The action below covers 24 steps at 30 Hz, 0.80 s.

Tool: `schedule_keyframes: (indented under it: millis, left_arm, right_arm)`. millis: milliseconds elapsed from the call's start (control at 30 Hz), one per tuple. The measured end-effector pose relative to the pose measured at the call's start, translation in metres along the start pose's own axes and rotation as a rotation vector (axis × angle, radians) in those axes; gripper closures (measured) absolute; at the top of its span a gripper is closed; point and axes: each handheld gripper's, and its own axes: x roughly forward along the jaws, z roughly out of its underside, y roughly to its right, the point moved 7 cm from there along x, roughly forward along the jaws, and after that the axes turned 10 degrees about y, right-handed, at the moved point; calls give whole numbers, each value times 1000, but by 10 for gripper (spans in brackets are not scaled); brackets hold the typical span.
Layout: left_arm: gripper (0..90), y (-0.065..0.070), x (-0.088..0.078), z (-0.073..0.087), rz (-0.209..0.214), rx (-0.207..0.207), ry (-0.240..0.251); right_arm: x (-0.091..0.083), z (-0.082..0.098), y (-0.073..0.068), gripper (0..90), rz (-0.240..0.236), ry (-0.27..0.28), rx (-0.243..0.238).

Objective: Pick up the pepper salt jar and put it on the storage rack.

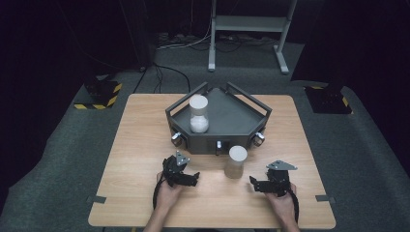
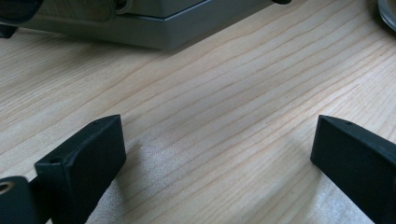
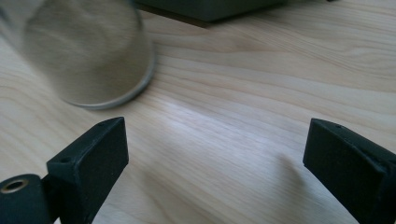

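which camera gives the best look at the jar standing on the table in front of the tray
The high view: the jar shows whole, upright, between both grippers. The right gripper view catches its blurred lower part; the left gripper view just an edge at the top right corner.

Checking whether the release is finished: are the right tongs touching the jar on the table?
Apart. In the right gripper view the right tongs stand wide open with bare wood between them, and the jar stands beyond them.

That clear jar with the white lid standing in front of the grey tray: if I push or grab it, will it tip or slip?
The jar stands upright, tall and narrow, so a push near its lid would probably tip it. Its wall looks smooth and clear in the right gripper view, so it may slip in the pads and may be fragile. On its side it would likely roll. The right gripper is open beside it.
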Motion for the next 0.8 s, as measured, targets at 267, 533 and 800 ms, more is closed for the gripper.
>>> schedule_keyframes:
  millis: [267,533,800]
  left_arm:
    - [32,0,0,0,0,-1,0]
    - [32,0,0,0,0,-1,1]
    - [32,0,0,0,0,-1,0]
  right_arm:
    - [5,-5,-16,69,-74,0,-45]
    - [10,-11,-26,72,-117,12,-75]
    - [15,-18,-33,76,-142,33,-88]
